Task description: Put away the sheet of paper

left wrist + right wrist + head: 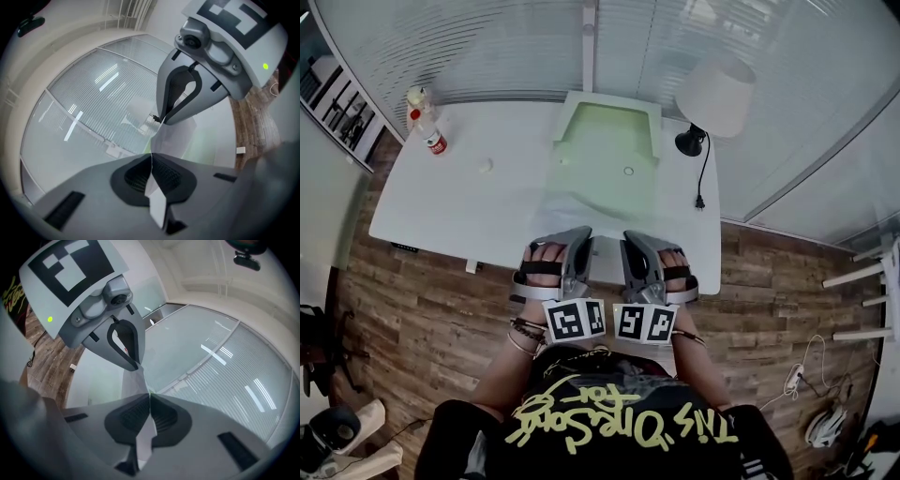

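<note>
Left gripper (151, 159) and right gripper (149, 399) are both clamped tight on the sheet of paper (174, 136) over the table's (469, 206) near edge, and since it's light, floppy stuff, two edge pinches seems right.

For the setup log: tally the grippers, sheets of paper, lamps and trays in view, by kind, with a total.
grippers: 2 (left gripper, right gripper)
sheet of paper: 1
lamp: 1
green tray: 1
total: 5
</note>
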Demonstrator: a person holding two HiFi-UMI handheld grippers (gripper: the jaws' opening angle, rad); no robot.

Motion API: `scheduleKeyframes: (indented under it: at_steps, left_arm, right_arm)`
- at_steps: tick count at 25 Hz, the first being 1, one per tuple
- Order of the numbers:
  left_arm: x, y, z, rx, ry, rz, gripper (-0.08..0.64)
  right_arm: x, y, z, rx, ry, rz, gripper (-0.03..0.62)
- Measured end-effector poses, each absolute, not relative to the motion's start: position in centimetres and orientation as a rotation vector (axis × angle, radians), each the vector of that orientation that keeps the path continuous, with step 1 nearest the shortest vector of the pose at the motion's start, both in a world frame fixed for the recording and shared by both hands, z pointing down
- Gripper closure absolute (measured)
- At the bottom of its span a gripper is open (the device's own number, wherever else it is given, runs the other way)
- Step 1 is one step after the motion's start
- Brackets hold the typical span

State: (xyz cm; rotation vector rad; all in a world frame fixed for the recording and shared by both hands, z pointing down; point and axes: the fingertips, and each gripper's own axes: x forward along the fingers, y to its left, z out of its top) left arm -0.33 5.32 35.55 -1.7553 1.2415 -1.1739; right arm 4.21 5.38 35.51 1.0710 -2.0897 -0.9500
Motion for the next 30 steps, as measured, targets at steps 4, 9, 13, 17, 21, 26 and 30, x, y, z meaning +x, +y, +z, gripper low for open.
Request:
scheduleKeyframes:
  at_steps: [4,9,13,17,21,26,30]
  left_arm:
    - [-0.5,4.1,35.7,-1.762,1.24,-1.172,0.552]
    - [-0.8,3.2,35.9,-1.769,1.246,-1.175,0.552]
    - [-1.0,2.3,36.1,-1.78,1.244,-1.175,0.552]
    - [-1.3,1.1,36.3,-1.789,1.241,-1.177,0.552]
    - [-1.5,0.1,36.5,-1.799,1.237,-1.179,0.552]
    - [-1.7,-1.3,36.6,-1.805,1.237,-1.187,0.552]
    - [-1.8,-2.2,36.7,-1.813,1.234,-1.193,0.552]
  right_arm:
    - [4.1,4.2,35.6,1.072,-2.088,-0.945,0.584]
    - [3.8,3.2,35.8,1.066,-2.088,-0.939,0.584]
    - [3.6,2.3,36.0,1.065,-2.086,-0.929,0.584]
    - [3.3,1.1,36.1,1.063,-2.083,-0.918,0.584]
    - [3.1,0.1,36.3,1.059,-2.082,-0.911,0.584]
    - [2.9,-1.2,36.6,1.054,-2.085,-0.898,0.584]
    - [2.7,-2.1,36.6,1.052,-2.082,-0.889,0.584]
